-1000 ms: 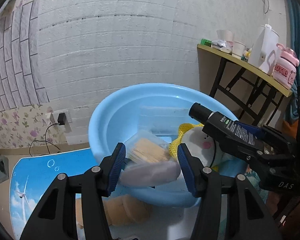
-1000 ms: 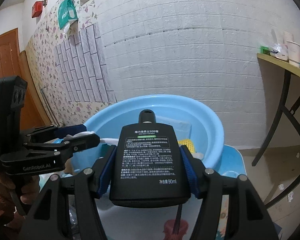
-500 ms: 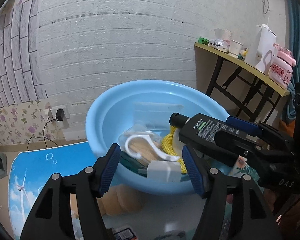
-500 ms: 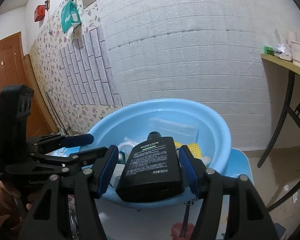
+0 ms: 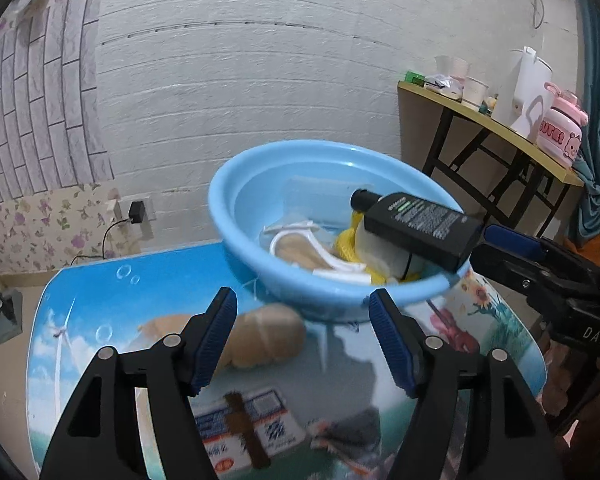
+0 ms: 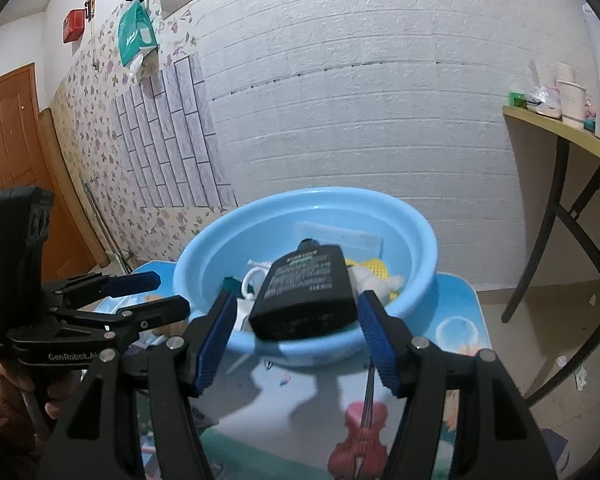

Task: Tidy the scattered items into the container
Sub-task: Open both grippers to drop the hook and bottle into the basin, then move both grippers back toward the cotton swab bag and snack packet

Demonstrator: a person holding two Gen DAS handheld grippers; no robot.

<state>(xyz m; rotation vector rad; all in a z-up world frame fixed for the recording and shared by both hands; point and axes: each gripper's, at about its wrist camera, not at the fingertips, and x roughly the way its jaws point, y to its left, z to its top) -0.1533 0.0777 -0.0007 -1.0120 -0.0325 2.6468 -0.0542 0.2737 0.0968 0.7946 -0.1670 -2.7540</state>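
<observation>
The left gripper [image 5: 302, 338] has drawn back from the round light-blue plastic basin [image 5: 260, 264], jaws just opening, empty; the right gripper [image 6: 296, 318] brackets the flat black bottle [image 6: 306, 292] over the basin's near rim, its grip unclear.

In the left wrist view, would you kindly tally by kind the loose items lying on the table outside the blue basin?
Tan soft item: 1
Printed packet: 1
Brown stick-like item lying on the packet: 1
Grey crumpled item: 1
Total: 4, as far as the blur allows.
</observation>
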